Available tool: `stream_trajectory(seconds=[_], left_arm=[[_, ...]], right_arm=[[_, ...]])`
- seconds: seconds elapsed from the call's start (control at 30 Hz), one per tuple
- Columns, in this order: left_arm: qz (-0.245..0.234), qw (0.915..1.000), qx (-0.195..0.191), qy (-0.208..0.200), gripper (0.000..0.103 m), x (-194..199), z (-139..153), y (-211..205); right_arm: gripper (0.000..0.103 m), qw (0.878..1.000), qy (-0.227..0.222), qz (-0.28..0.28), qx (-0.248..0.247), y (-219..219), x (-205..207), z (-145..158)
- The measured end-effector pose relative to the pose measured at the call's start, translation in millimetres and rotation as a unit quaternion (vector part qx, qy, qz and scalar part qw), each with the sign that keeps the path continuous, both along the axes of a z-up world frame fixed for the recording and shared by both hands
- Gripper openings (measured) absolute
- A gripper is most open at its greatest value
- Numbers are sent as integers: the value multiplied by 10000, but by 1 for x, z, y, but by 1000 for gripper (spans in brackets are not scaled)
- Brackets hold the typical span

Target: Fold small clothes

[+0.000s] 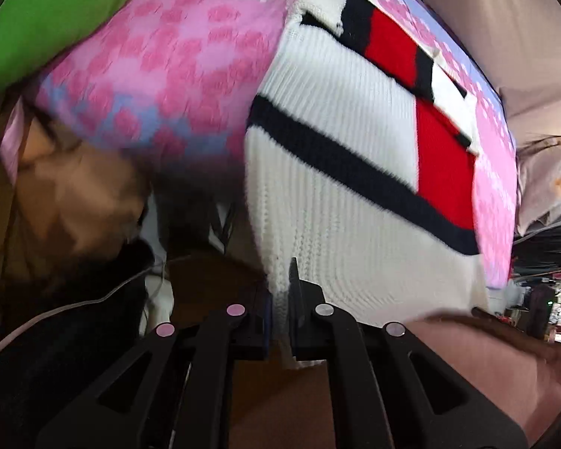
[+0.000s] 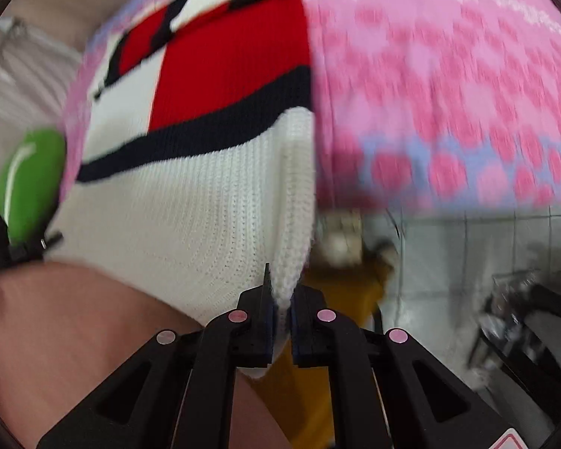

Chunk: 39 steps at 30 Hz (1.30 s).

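Note:
A small white knit sweater [image 1: 336,172] with a navy stripe and red blocks lies on a pink flowered bedsheet [image 1: 168,67]. My left gripper [image 1: 280,299] is shut on the sweater's near left hem corner. In the right wrist view the sweater [image 2: 190,202] fills the middle, and my right gripper [image 2: 282,299] is shut on its near right hem corner. Both views are blurred. The hem edge between the two grippers hangs over the bed's near edge.
A green object [image 1: 45,15] lies at the bed's left; it also shows in the right wrist view [image 2: 30,183]. A pinkish sleeve or arm [image 2: 56,321] is low in the right wrist view. A tiled floor [image 2: 467,247] and dark clutter [image 2: 523,321] lie beyond the bed's edge.

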<state>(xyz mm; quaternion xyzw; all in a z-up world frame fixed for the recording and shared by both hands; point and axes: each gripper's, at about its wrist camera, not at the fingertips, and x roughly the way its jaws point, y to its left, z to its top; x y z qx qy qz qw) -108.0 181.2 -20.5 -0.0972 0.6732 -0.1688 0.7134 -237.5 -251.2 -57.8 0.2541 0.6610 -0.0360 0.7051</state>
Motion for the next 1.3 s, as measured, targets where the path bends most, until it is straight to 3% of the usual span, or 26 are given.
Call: stream_trajectory(seconds=[0.07, 0.13, 0.17, 0.23, 0.3, 0.37, 0.47, 0.57, 0.7, 0.77, 0.83, 0.9, 0.97, 1.0, 1.1, 1.2, 1.27, 1.3], left_arm=[[8, 9991, -58, -416, 6, 7, 28, -7], [172, 9961, -253, -822, 6, 29, 49, -14], [303, 9916, -500, -1153, 6, 54, 62, -20], [439, 9847, -736, -1519, 6, 89, 72, -30], [571, 9768, -890, -1865, 6, 130, 73, -49], [735, 9728, -885, -2013, 6, 176, 66, -73], [937, 9712, -839, -2021, 6, 218, 52, -93], [1117, 9755, -674, -1770, 6, 265, 28, -122], [1227, 9778, -286, -1672, 8, 290, -5, -142], [1308, 9770, -152, -1680, 18, 296, -12, -147], [1519, 9717, -9, -1812, 48, 296, -15, -144], [1651, 9631, -33, -2124, 63, 289, -6, -135], [1454, 9597, -131, -2402, 65, 278, 6, -128], [1327, 9591, -129, -2499, 70, 272, 10, -126], [966, 9575, 142, -2715, 77, 260, 11, -129], [793, 9645, 402, -2487, 77, 274, -7, -146], [767, 9703, 402, -2257, 76, 287, -20, -157], [757, 9743, 413, -2083, 69, 295, -27, -163]], right_arm=[[6, 9998, -96, 92, 137, 4, 0, 17], [6, 9974, -650, -220, 237, -11, 20, 41], [6, 9915, -1137, -547, 331, -27, 37, 57], [6, 9750, -1912, -1045, 441, -57, 64, 75], [5, 9474, -2680, -1606, 694, -87, 98, 80], [5, 9295, -3014, -1970, 803, -103, 132, 75], [6, 9137, -3077, -2477, 957, -129, 181, 50], [6, 9143, -2802, -2785, 894, -146, 221, 22], [7, 9141, -2437, -3074, 1028, -156, 246, -18], [9, 9134, -2363, -3135, 1077, -159, 251, -26], [15, 9047, -2509, -3280, 1048, -161, 250, -26], [22, 8925, -2808, -3390, 985, -162, 243, -17], [33, 8818, -3169, -3429, 665, -160, 227, 0], [39, 8847, -3226, -3331, 480, -157, 223, 6], [50, 9178, -3035, -2519, -445, -134, 220, 17], [53, 9352, -2754, -2066, -832, -125, 240, 4], [53, 9398, -2625, -2001, -884, -128, 257, -7], [53, 9434, -2526, -1915, -975, -129, 269, -13]])
